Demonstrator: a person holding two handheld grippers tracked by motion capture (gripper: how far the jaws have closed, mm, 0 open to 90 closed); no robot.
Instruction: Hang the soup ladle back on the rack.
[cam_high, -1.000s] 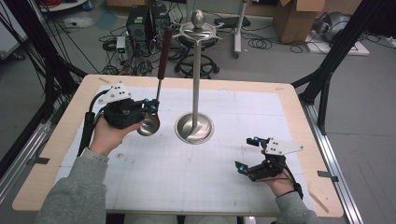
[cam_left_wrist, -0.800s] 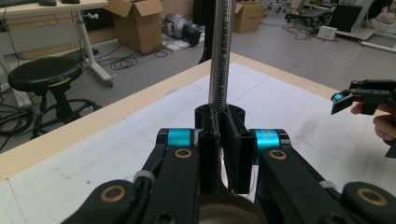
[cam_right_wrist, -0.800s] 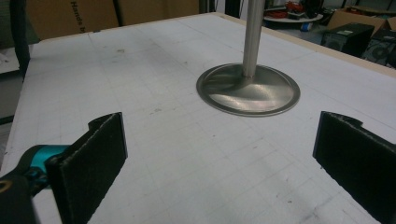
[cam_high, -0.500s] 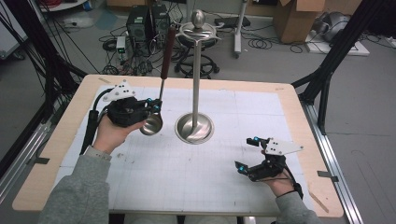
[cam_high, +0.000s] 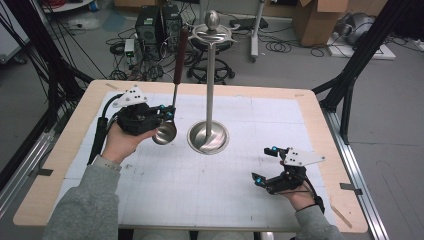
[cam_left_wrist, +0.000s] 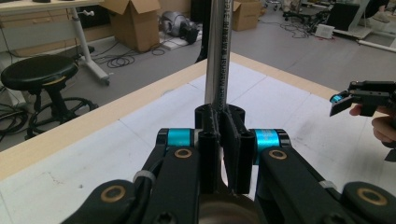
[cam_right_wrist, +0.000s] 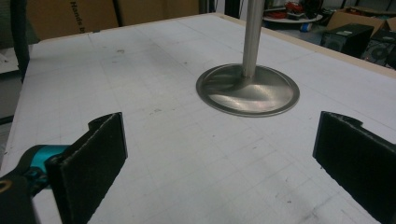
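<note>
- Ladle (cam_high: 166, 131) upright, stem clenched in left claw (cam_high: 165, 114), bowl low beside stand (cam_high: 208, 136).
- Right claw (cam_high: 266, 166) released, jaws wide, nothing between, over bench (cam_high: 200, 200).

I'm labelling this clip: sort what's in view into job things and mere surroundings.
Job things: ladle, clamped at its stem in the left gripper; metal stand on the table; right gripper, open.
Surroundings: stool, cardboard boxes, floor cables.
</note>
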